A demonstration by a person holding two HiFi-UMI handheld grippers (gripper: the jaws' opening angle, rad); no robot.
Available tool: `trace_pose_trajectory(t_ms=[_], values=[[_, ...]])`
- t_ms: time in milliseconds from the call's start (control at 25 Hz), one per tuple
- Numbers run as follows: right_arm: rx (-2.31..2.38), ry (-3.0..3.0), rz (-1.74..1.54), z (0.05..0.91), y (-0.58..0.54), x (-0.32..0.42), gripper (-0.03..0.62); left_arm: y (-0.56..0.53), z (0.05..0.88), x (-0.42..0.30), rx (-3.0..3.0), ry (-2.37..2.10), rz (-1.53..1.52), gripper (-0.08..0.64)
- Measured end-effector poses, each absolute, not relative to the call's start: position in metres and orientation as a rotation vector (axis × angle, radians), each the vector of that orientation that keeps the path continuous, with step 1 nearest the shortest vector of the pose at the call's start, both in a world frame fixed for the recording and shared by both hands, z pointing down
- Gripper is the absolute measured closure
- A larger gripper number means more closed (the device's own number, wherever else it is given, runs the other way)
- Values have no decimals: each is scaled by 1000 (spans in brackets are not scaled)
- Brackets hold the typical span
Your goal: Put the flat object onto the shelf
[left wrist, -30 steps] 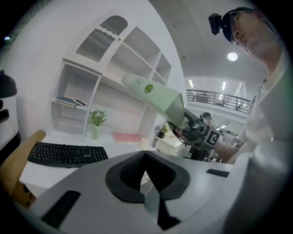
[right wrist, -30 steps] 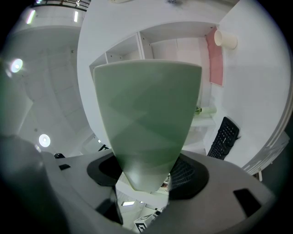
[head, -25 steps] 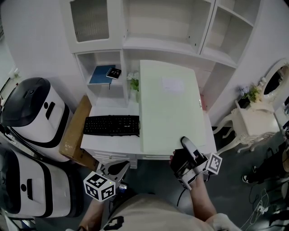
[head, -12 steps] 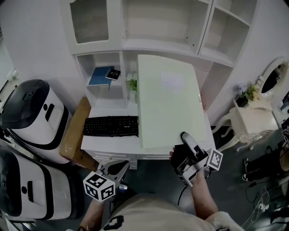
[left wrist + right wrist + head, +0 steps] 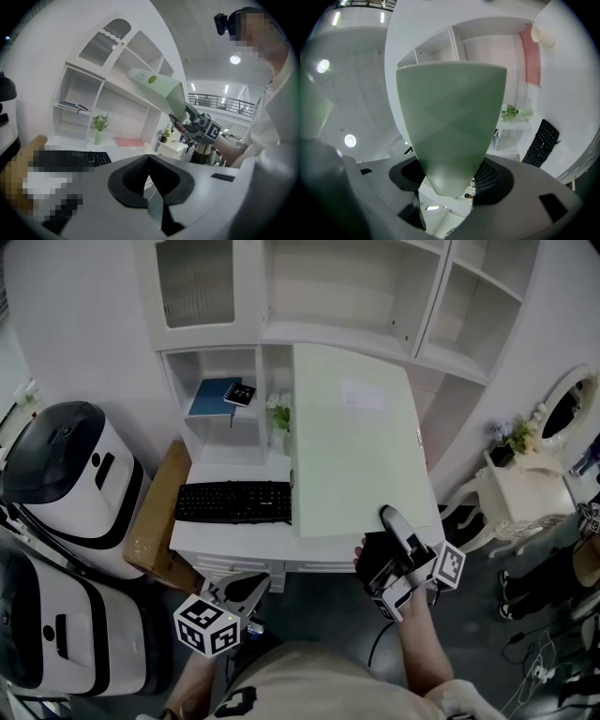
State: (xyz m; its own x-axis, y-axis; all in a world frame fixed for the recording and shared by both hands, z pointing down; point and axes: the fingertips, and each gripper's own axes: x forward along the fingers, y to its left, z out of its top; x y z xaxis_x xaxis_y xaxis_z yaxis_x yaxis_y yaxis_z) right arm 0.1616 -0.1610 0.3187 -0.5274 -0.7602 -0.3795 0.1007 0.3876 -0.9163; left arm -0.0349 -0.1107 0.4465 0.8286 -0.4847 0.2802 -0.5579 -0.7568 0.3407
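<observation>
One cubby (image 5: pixel 220 381) of the white shelf (image 5: pixel 281 334) is shown holding a blue book (image 5: pixel 208 397), with a small dark item (image 5: pixel 237 393) laid on its corner. A plant (image 5: pixel 278 412) is stood just right of that cubby, behind the desk (image 5: pixel 234 538) on which a keyboard (image 5: pixel 232 502) is laid.

Against the view of a second ago, the far edge of the pale green board (image 5: pixel 356 446) is seen raised and brought closer to the shelf's middle ledge. The left gripper (image 5: pixel 246 589) is found where it was.

The board is held in the air over the desk's right half, tilted up toward the shelf. It is clamped at its near edge by the right gripper (image 5: pixel 389 526), whose jaws are set partly apart and pressed on its two faces. The left gripper is held low in front of the desk, its jaws closed together on nothing.
</observation>
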Motion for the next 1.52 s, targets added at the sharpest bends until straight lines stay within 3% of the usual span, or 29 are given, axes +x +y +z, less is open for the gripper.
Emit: trace_pose_trajectory(t_ms=[1520], values=[[-726,1764,-1218,286,-259,129,299,-121,447,-99,2592,-774,178,546]])
